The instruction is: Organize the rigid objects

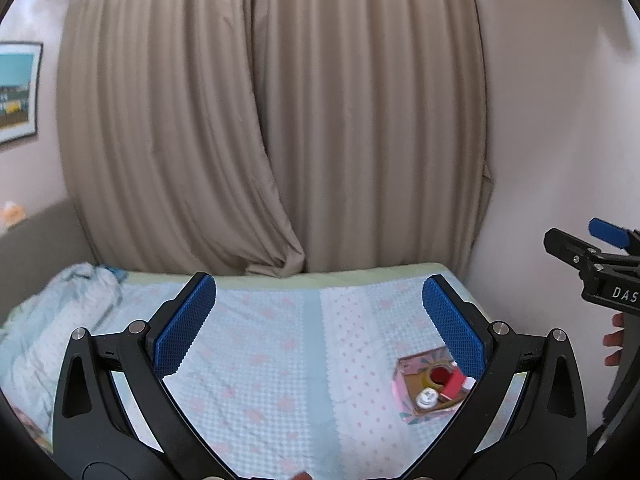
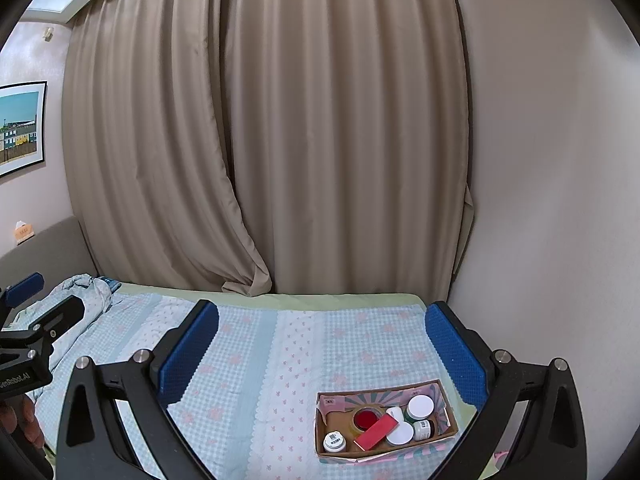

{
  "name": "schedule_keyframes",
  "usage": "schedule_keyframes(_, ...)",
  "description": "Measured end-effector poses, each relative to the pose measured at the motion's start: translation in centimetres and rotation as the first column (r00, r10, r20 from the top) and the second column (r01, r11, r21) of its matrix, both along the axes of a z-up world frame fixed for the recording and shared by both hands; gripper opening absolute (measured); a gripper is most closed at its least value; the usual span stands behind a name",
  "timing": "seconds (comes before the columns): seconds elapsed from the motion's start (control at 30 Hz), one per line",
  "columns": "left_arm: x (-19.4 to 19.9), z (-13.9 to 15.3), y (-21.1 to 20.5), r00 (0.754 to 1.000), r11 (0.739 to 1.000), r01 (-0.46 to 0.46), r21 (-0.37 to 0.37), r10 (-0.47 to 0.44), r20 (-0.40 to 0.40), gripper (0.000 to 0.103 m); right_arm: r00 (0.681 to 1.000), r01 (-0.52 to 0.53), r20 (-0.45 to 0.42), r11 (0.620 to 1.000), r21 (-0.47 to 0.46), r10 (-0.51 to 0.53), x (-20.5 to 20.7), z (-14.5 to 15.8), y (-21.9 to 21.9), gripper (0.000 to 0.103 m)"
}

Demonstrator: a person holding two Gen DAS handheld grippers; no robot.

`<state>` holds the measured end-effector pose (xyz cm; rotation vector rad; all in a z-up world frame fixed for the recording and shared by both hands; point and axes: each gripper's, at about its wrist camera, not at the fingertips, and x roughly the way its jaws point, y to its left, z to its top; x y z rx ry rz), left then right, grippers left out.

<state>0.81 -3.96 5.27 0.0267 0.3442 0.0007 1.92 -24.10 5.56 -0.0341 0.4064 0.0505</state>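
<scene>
Both tools were held above the bed (image 2: 256,360) with nothing between their blue pads: the left gripper (image 1: 320,324) stood spread wide, and the right gripper (image 2: 322,344) was equally wide apart. The cardboard box (image 2: 450,404) lay on the checked bedspread just inside and below the right gripper's right finger, and it held a red-centred tape roll (image 2: 366,418), a red block (image 2: 376,434) lying tilted beside the roll, and several white-lidded jars (image 2: 420,406). Seen from the left gripper, the same box (image 1: 404,392) sat low to its right, partly hidden behind its right finger.
</scene>
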Motion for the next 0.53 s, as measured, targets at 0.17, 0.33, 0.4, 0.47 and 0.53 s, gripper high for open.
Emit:
schedule_keyframes(0.17,0.0,0.1,0.3,1.000,1.000,0.007,-0.019,-0.007,0.024,0.103,1.000,-0.003,-0.001,1.000,0.001,0.003,0.4,0.0,0.2,0.103)
schedule_keyframes(0.33,0.7,-0.2,1.0,1.000,0.999,0.009,-0.052,-0.008,0.018,0.103,1.000,-0.001,-0.001,1.000,0.002,0.001,0.5,0.0,0.4,0.103)
schedule_keyframes(0.4,0.8,-0.4,1.1,1.000,0.998,0.010,-0.054,-0.009,0.024,0.103,1.000,0.002,-0.003,1.000,0.001,-0.002,0.8,0.0,0.5,0.103)
schedule_keyframes(0.47,1.0,-0.5,1.2,0.999,0.998,0.021,-0.061,-0.019,0.030,0.103,1.000,0.005,-0.006,1.000,-0.002,-0.005,1.1,-0.1,0.6,0.103)
schedule_keyframes(0.53,1.2,-0.7,1.3,0.999,0.997,0.028,-0.069,-0.026,0.036,0.103,1.000,0.009,-0.010,1.000,-0.001,-0.009,1.4,-0.2,0.7,0.103)
